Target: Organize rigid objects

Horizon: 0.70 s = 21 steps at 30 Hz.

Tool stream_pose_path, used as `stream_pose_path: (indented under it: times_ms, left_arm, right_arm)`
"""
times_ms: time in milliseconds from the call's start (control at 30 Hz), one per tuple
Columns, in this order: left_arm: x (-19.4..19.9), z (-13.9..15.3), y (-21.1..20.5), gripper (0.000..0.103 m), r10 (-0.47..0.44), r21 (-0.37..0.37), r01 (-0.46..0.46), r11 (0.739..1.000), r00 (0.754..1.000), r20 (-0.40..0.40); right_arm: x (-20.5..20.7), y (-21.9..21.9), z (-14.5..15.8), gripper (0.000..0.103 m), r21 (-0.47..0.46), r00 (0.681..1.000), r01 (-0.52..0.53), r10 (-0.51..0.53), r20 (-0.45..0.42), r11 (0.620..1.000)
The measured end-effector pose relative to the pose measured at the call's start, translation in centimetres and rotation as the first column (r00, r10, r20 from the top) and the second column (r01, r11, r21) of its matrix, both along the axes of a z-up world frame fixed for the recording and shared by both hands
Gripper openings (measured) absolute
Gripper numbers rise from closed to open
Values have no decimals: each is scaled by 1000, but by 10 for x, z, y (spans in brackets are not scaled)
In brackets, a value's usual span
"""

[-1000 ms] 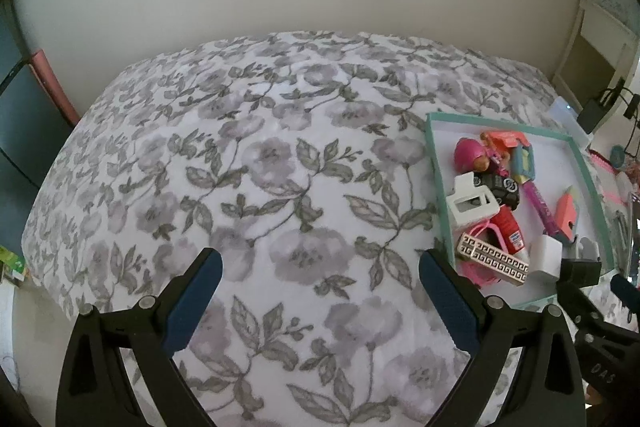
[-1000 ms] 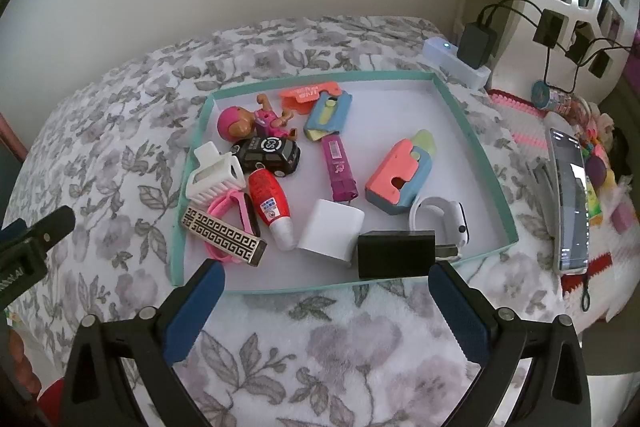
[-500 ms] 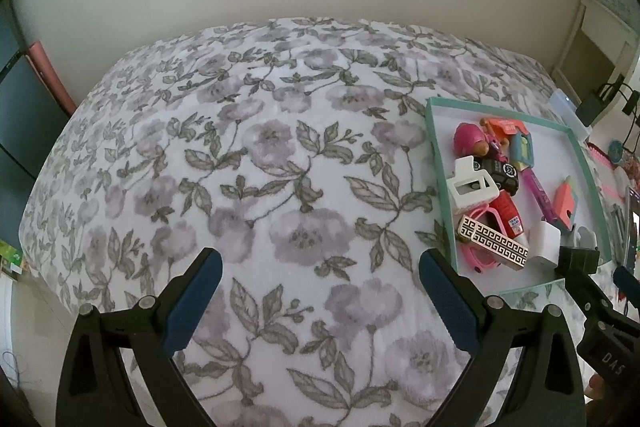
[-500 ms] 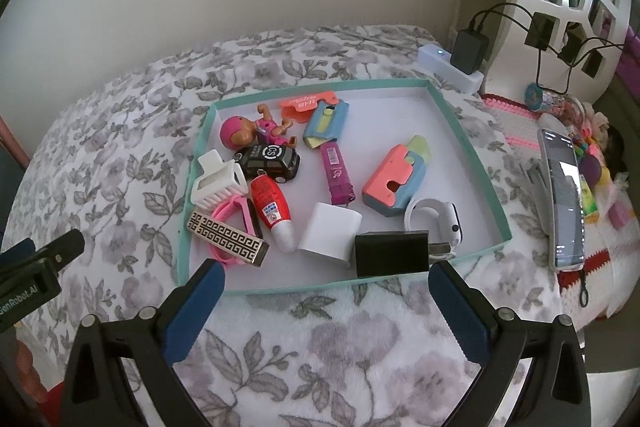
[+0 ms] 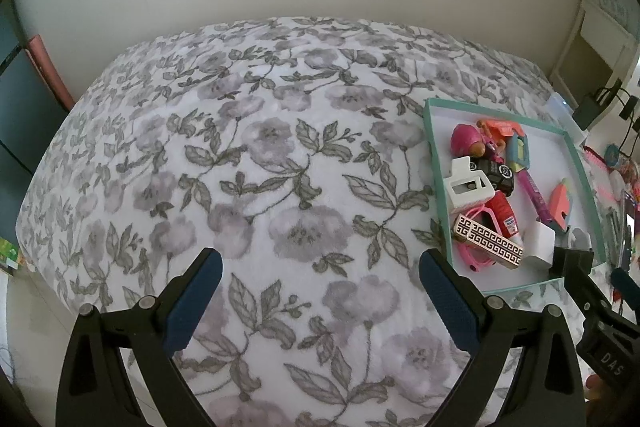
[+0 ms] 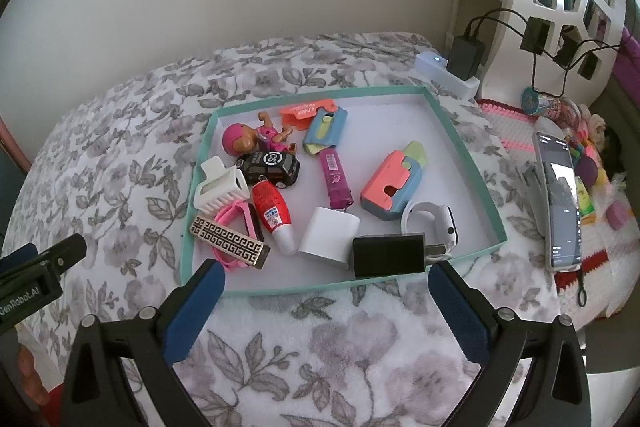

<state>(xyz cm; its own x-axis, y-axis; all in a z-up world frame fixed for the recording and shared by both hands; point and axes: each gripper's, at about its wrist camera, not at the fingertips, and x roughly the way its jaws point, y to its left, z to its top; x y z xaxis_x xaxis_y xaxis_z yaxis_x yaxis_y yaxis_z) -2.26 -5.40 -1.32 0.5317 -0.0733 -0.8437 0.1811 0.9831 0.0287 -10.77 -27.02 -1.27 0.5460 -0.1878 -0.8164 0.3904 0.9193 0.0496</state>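
Note:
A shallow teal-rimmed tray (image 6: pixel 466 147) (image 5: pixel 436 155) lies on the floral bedspread. It holds several small objects: a pink-headed doll (image 6: pixel 240 139), a black toy car (image 6: pixel 272 165), a white hair claw (image 6: pixel 218 185), a red bottle (image 6: pixel 272 215), a patterned gold-and-black bar (image 6: pixel 230 243), a white charger block (image 6: pixel 330 237), a black adapter (image 6: pixel 388 255), a magenta stick (image 6: pixel 335 179) and a coral-and-blue toy (image 6: pixel 394 185). My right gripper (image 6: pixel 326 307) hovers open just in front of the tray's near rim. My left gripper (image 5: pixel 320 291) is open over bare bedspread, left of the tray.
A phone (image 6: pixel 558 203) lies on a crocheted mat right of the tray, beside small colourful toys. A white power strip (image 6: pixel 444 69) with chargers and cables sits behind the tray by a white shelf unit. The bedspread (image 5: pixel 260 167) stretches left to the bed's edge.
Both grippers have pulled back and risen slightly, so the bed and tray look smaller and further off. Nothing in the tray has moved. Both grippers stay open.

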Motion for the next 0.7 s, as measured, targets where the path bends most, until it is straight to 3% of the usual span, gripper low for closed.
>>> stream_pose_path:
  times_ms: [700]
  left_arm:
    - [-2,3,1,99,12,-15,-12,1000,1000,10]
  right_arm:
    - [-2,0,3,103,-4,1000,3,-3,16,1000]
